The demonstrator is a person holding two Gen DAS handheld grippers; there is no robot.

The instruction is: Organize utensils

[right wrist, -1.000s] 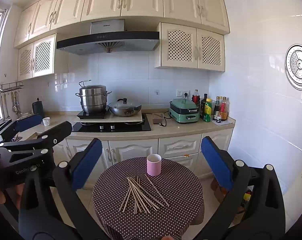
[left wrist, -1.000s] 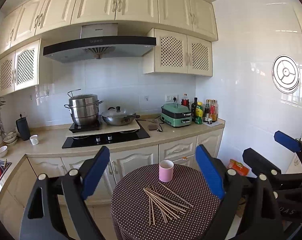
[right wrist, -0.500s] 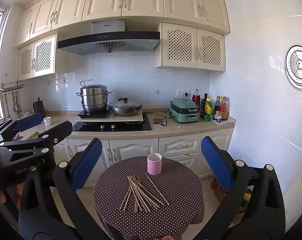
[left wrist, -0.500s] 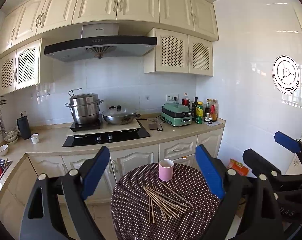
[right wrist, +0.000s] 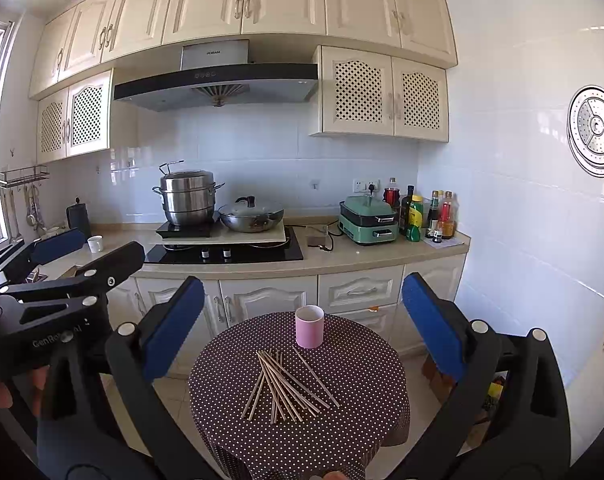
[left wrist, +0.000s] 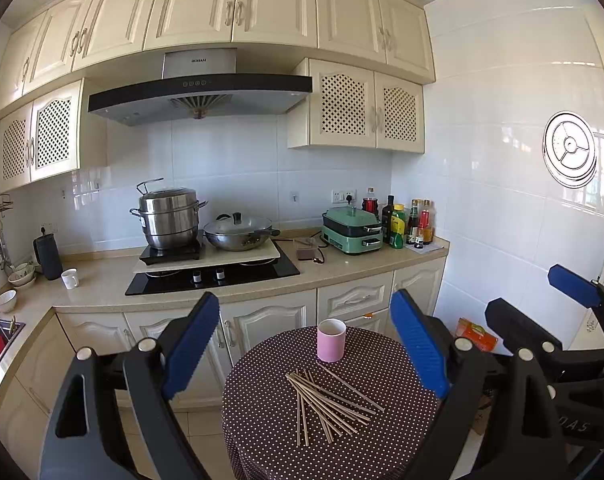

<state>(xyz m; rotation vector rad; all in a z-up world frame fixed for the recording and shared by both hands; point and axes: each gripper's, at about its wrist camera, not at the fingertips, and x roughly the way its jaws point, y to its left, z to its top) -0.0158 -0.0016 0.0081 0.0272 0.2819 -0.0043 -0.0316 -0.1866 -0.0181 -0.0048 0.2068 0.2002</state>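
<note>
Left wrist view shows a pink cup (left wrist: 331,339) standing upright near the far edge of a small round table (left wrist: 257,420) with a dark dotted cloth. Its inside is not visible from this angle, so I cannot tell if something is in it. Just in front of the cup lies a loose pile of wooden chopsticks (left wrist: 330,400), crossing each other on the cloth (none of them touches the cup).

The left gripper (left wrist: 306,348) is held above the table with its blue pads wide apart and nothing between them. The right gripper (right wrist: 302,320) is spread the same way and is also empty; it appears as well at the right border of the left view.

Behind the table runs a kitchen counter (left wrist: 101,284) with a black hob (left wrist: 213,276), a steel steamer pot (left wrist: 167,218) and a lidded wok (left wrist: 239,234) on it. To the right stand a green electric cooker (left wrist: 352,230) and some sauce bottles (left wrist: 408,222). Nothing stands between the grippers and the chopsticks.
</note>
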